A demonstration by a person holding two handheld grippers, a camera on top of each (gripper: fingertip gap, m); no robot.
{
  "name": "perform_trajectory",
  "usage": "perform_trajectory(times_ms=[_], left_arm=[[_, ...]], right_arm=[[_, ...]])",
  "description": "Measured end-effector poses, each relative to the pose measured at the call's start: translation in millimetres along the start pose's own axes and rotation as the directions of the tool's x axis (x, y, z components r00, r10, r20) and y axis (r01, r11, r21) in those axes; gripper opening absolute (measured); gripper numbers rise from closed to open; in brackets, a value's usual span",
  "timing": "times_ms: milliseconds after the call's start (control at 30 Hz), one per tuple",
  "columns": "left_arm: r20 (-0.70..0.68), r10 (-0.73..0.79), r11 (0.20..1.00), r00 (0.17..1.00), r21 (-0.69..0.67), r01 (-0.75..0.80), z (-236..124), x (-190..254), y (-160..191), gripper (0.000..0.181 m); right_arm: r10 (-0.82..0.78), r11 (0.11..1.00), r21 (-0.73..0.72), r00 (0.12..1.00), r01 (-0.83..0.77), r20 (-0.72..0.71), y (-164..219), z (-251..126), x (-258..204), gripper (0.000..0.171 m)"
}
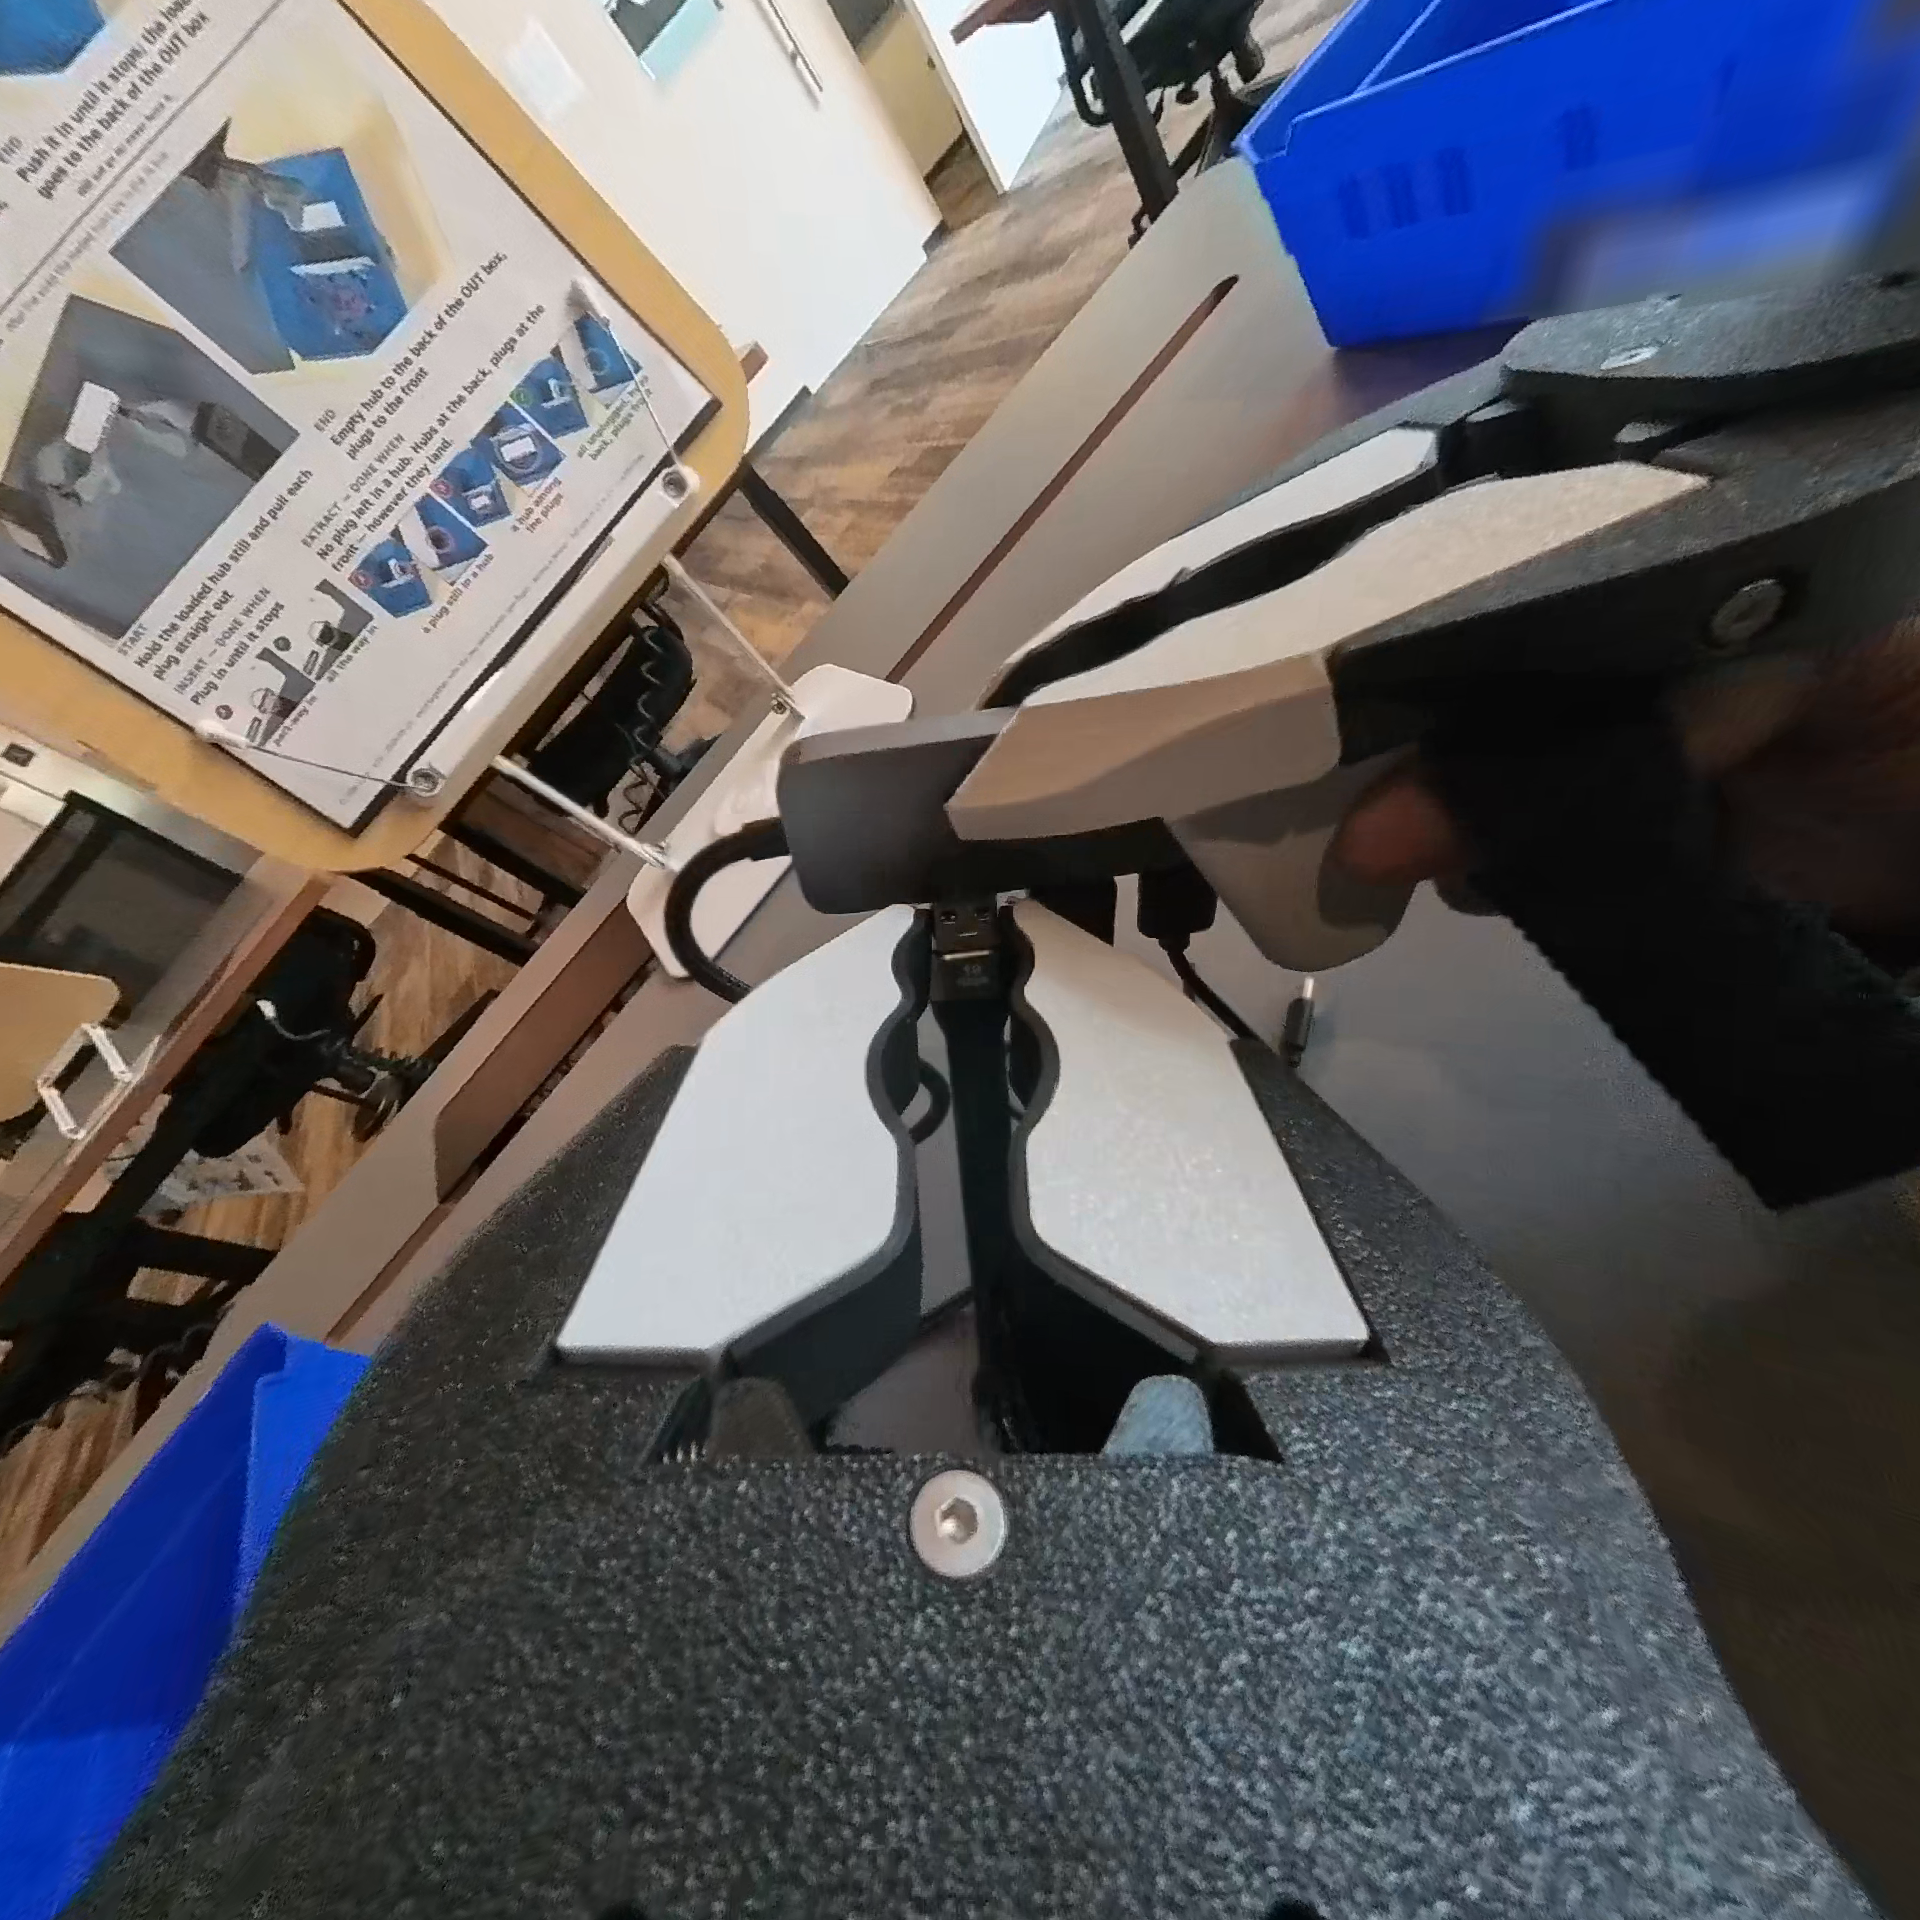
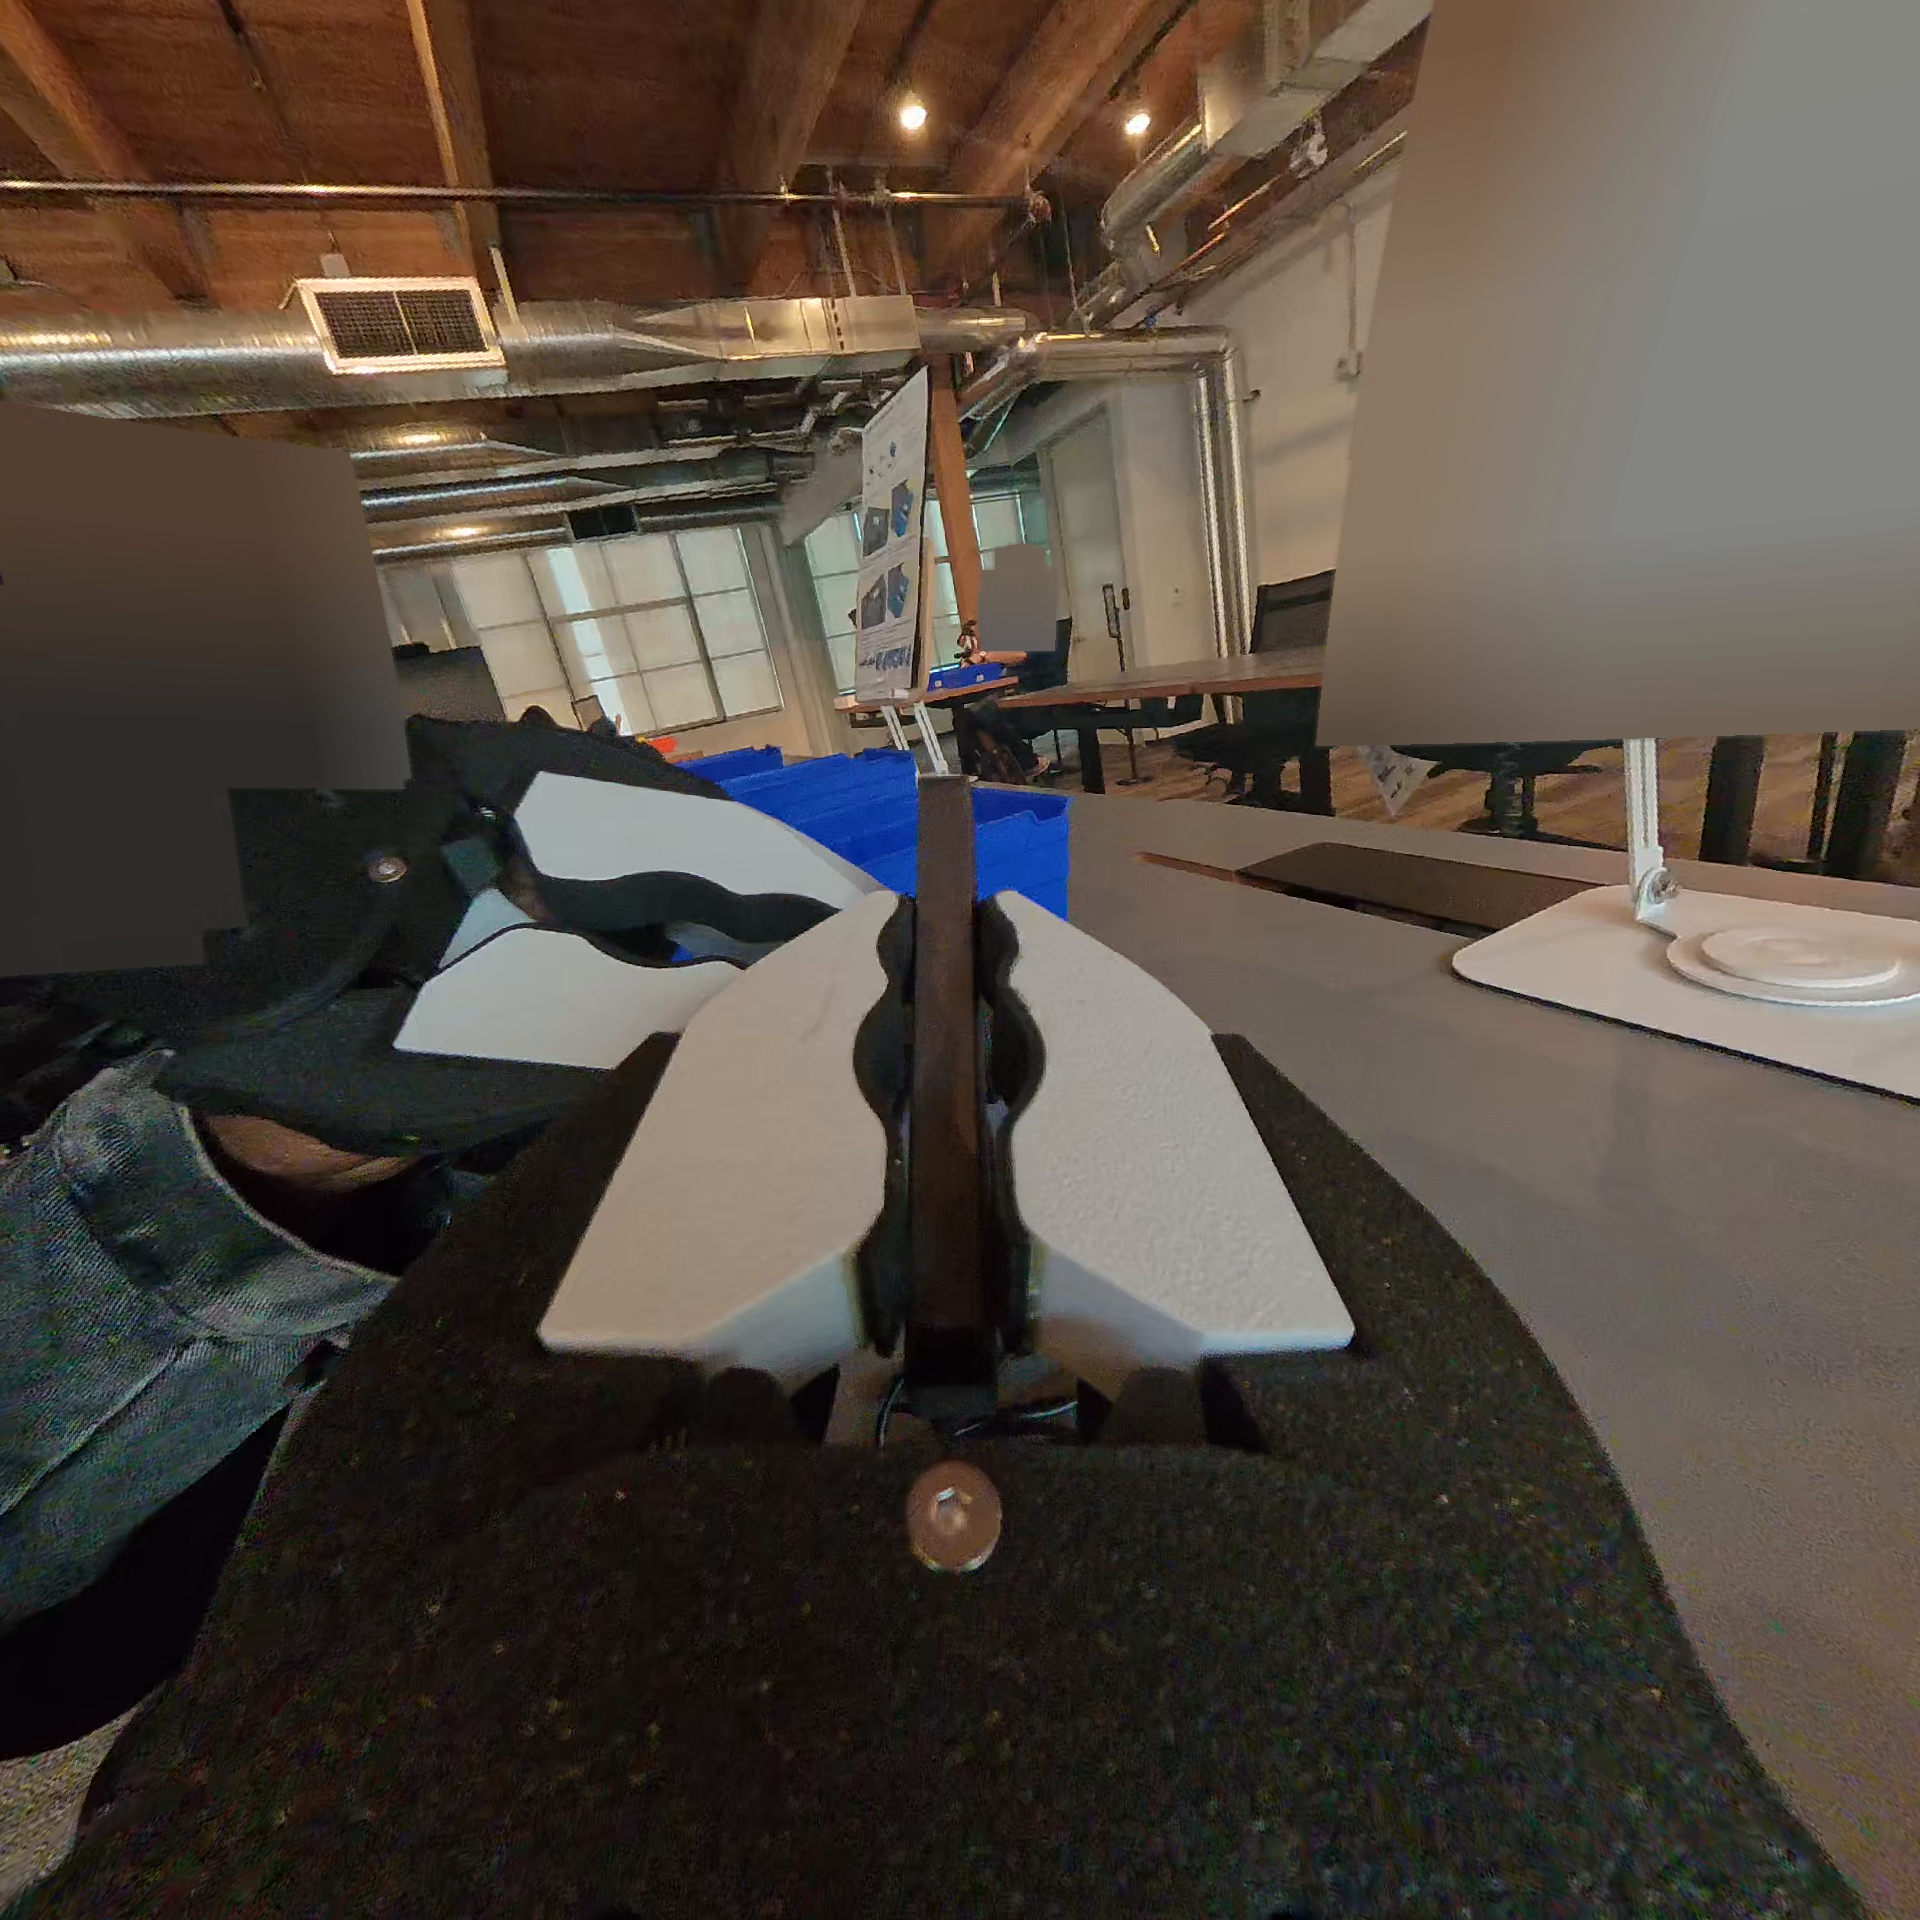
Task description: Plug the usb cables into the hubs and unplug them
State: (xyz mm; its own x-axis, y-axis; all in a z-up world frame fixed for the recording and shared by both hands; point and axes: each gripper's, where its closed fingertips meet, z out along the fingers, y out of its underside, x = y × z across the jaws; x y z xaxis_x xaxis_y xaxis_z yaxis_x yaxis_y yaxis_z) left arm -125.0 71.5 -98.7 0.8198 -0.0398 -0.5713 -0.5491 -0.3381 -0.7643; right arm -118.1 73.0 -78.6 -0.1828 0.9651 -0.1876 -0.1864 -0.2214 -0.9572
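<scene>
In the left wrist view my left gripper (image 1: 968, 971) is shut on a black USB plug (image 1: 971, 977). The plug's metal tip meets the lower edge of a dark grey hub (image 1: 873, 805); how deep it sits I cannot tell. My right gripper (image 1: 1039, 727) comes in from the right, shut on that hub. Another black plug (image 1: 1174, 899) hangs from the hub farther right. In the right wrist view my right gripper (image 2: 943, 914) clamps the hub (image 2: 943, 1091) edge-on, and the left gripper (image 2: 748, 930) lies just to its left.
Blue bins stand at the table's far side (image 1: 1558, 177) (image 2: 1023, 847) and at the near left (image 1: 156, 1558). An instruction sheet (image 1: 312, 416) stands on a white base (image 2: 1662, 961). A loose connector (image 1: 1299, 1023) lies on the grey table (image 2: 1455, 1195). A denim sleeve (image 2: 156, 1299) is at left.
</scene>
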Motion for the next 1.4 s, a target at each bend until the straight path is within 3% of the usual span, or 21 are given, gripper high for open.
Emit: perform_trajectory(times_ms=[100,167,267,367,533,700,833,933,1033,1100,1133,1200,1233,1333,1400], left_arm=[[-0.021,-0.023,1.000,1.000,-0.003,0.023,0.3,-2.0,6.0,0.014],[-0.014,-0.056,0.998,0.998,0.025,0.057,-3.7,-11.9,7.7,0.029],[-0.114,-0.236,0.964,0.965,0.099,0.247,-19.2,-22.3,7.9,0.057],[-0.298,-0.374,0.867,0.878,0.225,0.446,-51.5,-32.6,4.5,0.067],[-0.394,-0.523,0.697,0.756,0.312,0.645,-95.6,-63.2,33.9,0.053],[-0.493,-0.582,0.575,0.647,0.314,0.756,-94.7,-46.6,38.2,0.048],[-0.623,-0.521,0.628,0.583,0.184,0.756,-70.3,-7.7,15.7,0.063],[-0.741,-0.482,0.637,0.467,0.069,0.768,-58.7,28.3,-9.2,0.069],[-0.667,-0.494,0.642,0.557,0.151,0.752,-35.6,21.1,-19.9,0.062],[-0.619,-0.542,0.605,0.568,0.182,0.775,-23.5,2.5,-19.5,0.038],[-0.644,-0.568,0.567,0.512,0.145,0.811,-21.6,-0.8,-20.6,0.030],[-0.685,-0.609,0.513,0.400,0.044,0.857,-19.3,-1.2,-20.9,0.036],[-0.691,-0.614,0.512,0.382,0.019,0.859,-18.6,1.1,-19.9,0.040],[-0.648,-0.622,0.607,0.439,-0.045,0.794,-12.9,13.9,-8.0,0.058],[-0.599,-0.629,0.631,0.495,-0.021,0.776,-6.6,9.8,-4.5,0.056]], right_arm=[[0.048,0.999,0.005,0.999,-0.048,0.015,3.0,-1.5,0.9,0.010],[0.104,0.994,0.031,0.994,-0.105,0.023,0.8,-4.7,5.9,0.010],[0.213,0.973,0.088,0.976,-0.215,0.035,-6.3,-13.6,19.2,0.010],[0.295,0.946,0.129,0.954,-0.299,0.043,-10.9,-22.4,31.4,0.010],[0.399,0.901,0.164,0.915,-0.402,0.051,-10.5,-27.9,44.0,0.010],[0.522,0.823,0.201,0.847,-0.532,0.105,-7.9,-31.8,51.2,0.010],[0.515,0.831,0.161,0.845,-0.533,0.144,-5.5,-28.3,43.1,0.010],[0.474,0.855,0.144,0.863,-0.499,0.177,-7.1,-25.9,33.3,0.010],[0.447,0.873,0.095,0.864,-0.478,0.231,-6.5,-22.9,17.4,0.010],[0.451,0.874,0.062,0.852,-0.482,0.265,-4.0,-20.8,7.9,0.010],[0.459,0.870,0.059,0.846,-0.490,0.270,-3.5,-20.0,6.1,0.010],[0.470,0.863,0.055,0.838,-0.502,0.276,-2.0,-19.7,5.9,0.010],[0.473,0.862,0.055,0.839,-0.503,0.269,-0.9,-19.6,7.4,0.010],[0.454,0.870,0.076,0.851,-0.487,0.263,-2.8,-20.9,9.9,0.010],[0.422,0.891,0.048,0.862,-0.451,0.280,-1.4,-19.6,2.8,0.011]])
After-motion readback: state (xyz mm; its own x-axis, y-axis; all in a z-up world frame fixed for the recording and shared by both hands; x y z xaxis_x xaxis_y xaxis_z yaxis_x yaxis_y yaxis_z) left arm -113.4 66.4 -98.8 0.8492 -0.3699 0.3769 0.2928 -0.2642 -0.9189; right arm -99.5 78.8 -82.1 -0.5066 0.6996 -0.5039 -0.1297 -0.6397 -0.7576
